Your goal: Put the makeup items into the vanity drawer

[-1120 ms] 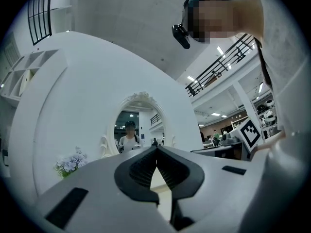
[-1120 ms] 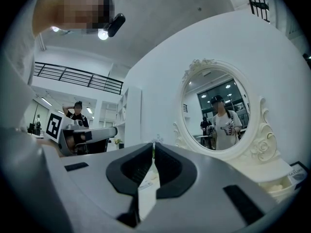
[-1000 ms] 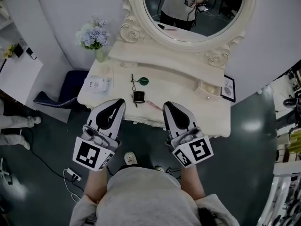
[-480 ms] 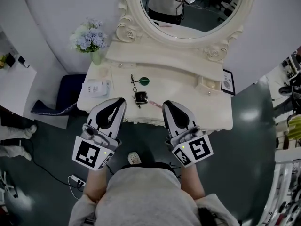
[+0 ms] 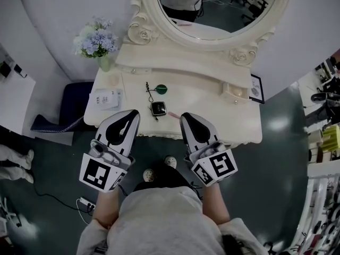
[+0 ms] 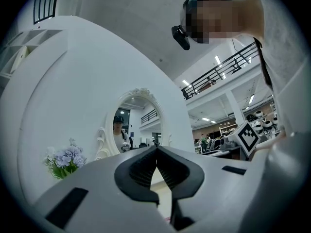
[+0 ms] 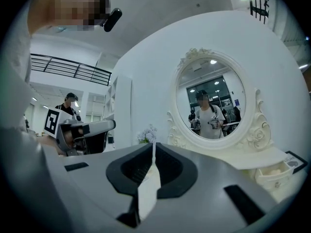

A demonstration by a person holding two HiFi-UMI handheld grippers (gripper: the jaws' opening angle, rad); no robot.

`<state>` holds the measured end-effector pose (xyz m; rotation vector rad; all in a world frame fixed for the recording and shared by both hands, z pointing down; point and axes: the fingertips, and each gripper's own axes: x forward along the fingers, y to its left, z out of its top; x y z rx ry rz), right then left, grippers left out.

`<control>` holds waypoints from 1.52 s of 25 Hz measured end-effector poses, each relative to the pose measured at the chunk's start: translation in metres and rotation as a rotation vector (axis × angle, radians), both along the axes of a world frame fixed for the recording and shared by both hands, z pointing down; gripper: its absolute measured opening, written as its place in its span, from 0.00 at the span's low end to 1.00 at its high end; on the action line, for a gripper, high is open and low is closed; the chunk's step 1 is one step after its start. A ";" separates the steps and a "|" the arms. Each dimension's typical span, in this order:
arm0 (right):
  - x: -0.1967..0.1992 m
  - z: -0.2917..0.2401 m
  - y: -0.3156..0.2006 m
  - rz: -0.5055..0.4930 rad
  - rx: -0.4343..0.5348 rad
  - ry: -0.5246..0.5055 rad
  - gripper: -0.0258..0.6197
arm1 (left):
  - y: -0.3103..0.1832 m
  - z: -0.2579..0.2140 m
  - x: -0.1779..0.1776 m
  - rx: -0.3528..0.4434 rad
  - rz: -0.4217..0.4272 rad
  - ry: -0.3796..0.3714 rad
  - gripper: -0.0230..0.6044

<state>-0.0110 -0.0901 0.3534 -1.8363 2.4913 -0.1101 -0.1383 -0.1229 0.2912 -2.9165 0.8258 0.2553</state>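
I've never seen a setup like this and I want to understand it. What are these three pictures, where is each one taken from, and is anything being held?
There is no robot arm here. A person stands at a white vanity table with a hand-held tool in each hand: the left gripper and the right gripper.

The top-down picture comes from a camera on the person's head. The other two come from cameras riding on the grippers, looking along the jaws toward the mirror.

Both pairs of jaws are closed together with nothing between them, so nothing is held.

On the table lie a small black compact, a green round item, a thin pink stick and a white packet. Flowers stand at the back left. A small drawer at the right looks pulled out.
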 end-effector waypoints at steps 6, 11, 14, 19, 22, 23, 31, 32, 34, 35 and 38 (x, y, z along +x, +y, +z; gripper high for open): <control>0.001 0.023 -0.022 -0.023 -0.075 0.036 0.08 | -0.015 0.004 0.003 -0.014 -0.005 -0.008 0.06; 0.005 0.050 -0.047 -0.040 -0.154 0.065 0.08 | -0.036 0.008 0.002 -0.025 -0.029 -0.009 0.06; 0.005 0.067 -0.062 -0.065 -0.209 0.092 0.08 | -0.049 0.008 0.002 -0.032 -0.049 -0.005 0.06; 0.003 0.099 -0.081 -0.130 -0.285 0.124 0.08 | -0.067 0.010 0.002 -0.040 -0.077 -0.003 0.06; 0.003 0.118 -0.088 -0.165 -0.329 0.133 0.08 | -0.075 0.012 0.002 -0.047 -0.095 -0.006 0.06; 0.002 0.123 -0.090 -0.175 -0.342 0.135 0.08 | -0.078 0.013 0.003 -0.048 -0.100 -0.005 0.06; 0.004 0.160 -0.098 -0.261 -0.435 0.169 0.10 | -0.093 0.015 0.013 -0.060 -0.126 -0.005 0.06; 0.004 0.164 -0.098 -0.276 -0.448 0.172 0.13 | -0.095 0.015 0.014 -0.062 -0.129 -0.007 0.06; 0.003 0.174 -0.098 -0.309 -0.473 0.183 0.21 | -0.097 0.016 0.016 -0.061 -0.137 -0.008 0.06; 0.003 0.178 -0.098 -0.323 -0.483 0.192 0.22 | -0.099 0.016 0.017 -0.060 -0.141 -0.008 0.06; 0.002 0.192 -0.099 -0.371 -0.510 0.214 0.24 | -0.102 0.019 0.017 -0.065 -0.157 -0.014 0.06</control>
